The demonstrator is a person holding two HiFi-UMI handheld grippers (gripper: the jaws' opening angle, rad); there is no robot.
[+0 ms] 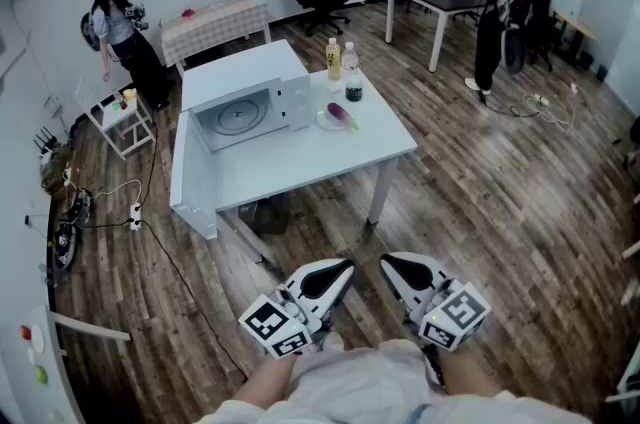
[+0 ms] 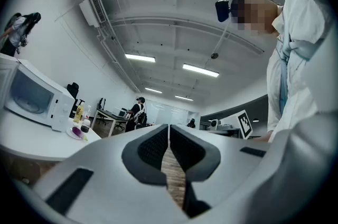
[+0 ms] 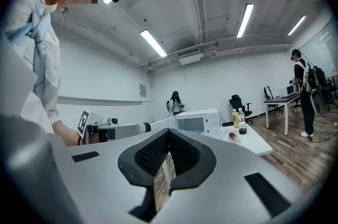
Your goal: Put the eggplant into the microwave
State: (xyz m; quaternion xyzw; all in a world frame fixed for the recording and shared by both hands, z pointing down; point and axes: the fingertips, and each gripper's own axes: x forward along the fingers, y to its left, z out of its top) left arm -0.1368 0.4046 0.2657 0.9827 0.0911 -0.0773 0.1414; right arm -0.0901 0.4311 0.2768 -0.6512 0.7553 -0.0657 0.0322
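1. A white bench (image 1: 300, 167) stands on the wooden floor (image 1: 480, 212) of an office room. It bears a microwave (image 1: 245, 110) and bottles (image 1: 342, 67).
2. The eggplant (image 1: 341, 114) lies on a plate (image 1: 328, 123) just right of the microwave.
3. The left tool (image 1: 343, 267) and right tool (image 1: 390, 262) are well short of the bench, both clenched on nothing.

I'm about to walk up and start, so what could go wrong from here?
1. A cable trails over the floor near the path to the table: a trip risk.
2. The eggplant lies on a plate close to the bottles; a careless reach may topple them.
3. The microwave door seems shut, and the left gripper and right gripper are both shut, so the door probably needs opening first.
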